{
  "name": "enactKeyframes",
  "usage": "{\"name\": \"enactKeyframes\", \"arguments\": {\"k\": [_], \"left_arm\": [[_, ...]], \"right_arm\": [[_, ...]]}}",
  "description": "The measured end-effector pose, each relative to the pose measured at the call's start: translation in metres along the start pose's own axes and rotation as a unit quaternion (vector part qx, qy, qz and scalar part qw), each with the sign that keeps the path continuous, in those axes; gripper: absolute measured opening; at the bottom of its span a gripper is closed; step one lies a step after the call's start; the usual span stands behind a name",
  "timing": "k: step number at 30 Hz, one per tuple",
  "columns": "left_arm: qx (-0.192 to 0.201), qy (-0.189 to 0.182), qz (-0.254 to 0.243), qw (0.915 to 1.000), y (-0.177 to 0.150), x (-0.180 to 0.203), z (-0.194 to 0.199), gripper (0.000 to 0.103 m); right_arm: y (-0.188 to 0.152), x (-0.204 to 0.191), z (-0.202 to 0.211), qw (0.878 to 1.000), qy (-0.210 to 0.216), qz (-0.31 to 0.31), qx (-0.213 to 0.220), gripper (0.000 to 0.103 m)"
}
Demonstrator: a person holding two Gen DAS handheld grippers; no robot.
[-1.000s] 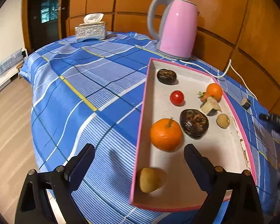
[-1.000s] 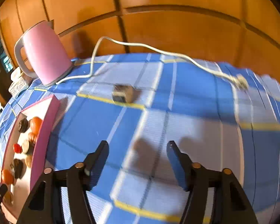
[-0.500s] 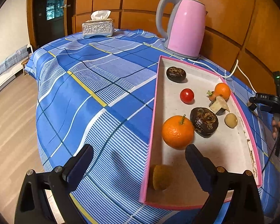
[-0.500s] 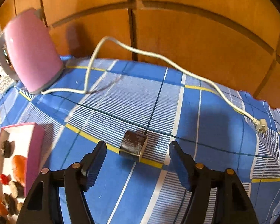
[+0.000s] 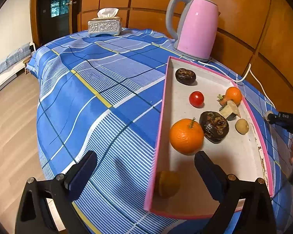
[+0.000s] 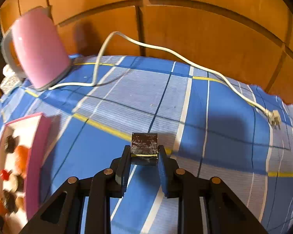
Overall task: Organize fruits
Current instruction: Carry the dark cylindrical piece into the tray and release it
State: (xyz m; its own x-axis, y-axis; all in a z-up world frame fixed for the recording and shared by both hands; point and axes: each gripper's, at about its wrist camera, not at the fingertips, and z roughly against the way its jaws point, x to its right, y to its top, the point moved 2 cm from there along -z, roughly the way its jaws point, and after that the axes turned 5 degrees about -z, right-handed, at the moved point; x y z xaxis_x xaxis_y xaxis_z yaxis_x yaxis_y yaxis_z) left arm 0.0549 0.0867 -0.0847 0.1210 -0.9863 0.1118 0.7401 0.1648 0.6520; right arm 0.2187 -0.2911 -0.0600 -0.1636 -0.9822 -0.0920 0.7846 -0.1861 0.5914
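Table under blue plaid cloth [image 5: 99, 89]. Directly on it: pink tray [image 5: 159, 120] with fruit at the near right, pink kettle [image 5: 195, 29] behind the tray by the wood wall, its white cord [image 6: 166, 50] trailing unplugged across the cloth, silver tissue box [image 5: 104, 27] at the far edge, small dark block [image 6: 144, 146] right of the tray.
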Motion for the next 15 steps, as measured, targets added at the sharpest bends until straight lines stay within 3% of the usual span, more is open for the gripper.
{"name": "enactKeyframes", "arguments": {"k": [5,15], "left_arm": [[0.009,-0.009,-0.001,0.9999,-0.001,0.002,0.007,0.101],[0.017,-0.023,-0.001,0.9996,-0.002,0.002,0.017,0.101]], "right_arm": [[-0.025,-0.012,0.031,0.999,0.045,0.014,0.002,0.026],[-0.079,-0.038,0.071,0.995,0.088,0.042,-0.005,0.026]]}}
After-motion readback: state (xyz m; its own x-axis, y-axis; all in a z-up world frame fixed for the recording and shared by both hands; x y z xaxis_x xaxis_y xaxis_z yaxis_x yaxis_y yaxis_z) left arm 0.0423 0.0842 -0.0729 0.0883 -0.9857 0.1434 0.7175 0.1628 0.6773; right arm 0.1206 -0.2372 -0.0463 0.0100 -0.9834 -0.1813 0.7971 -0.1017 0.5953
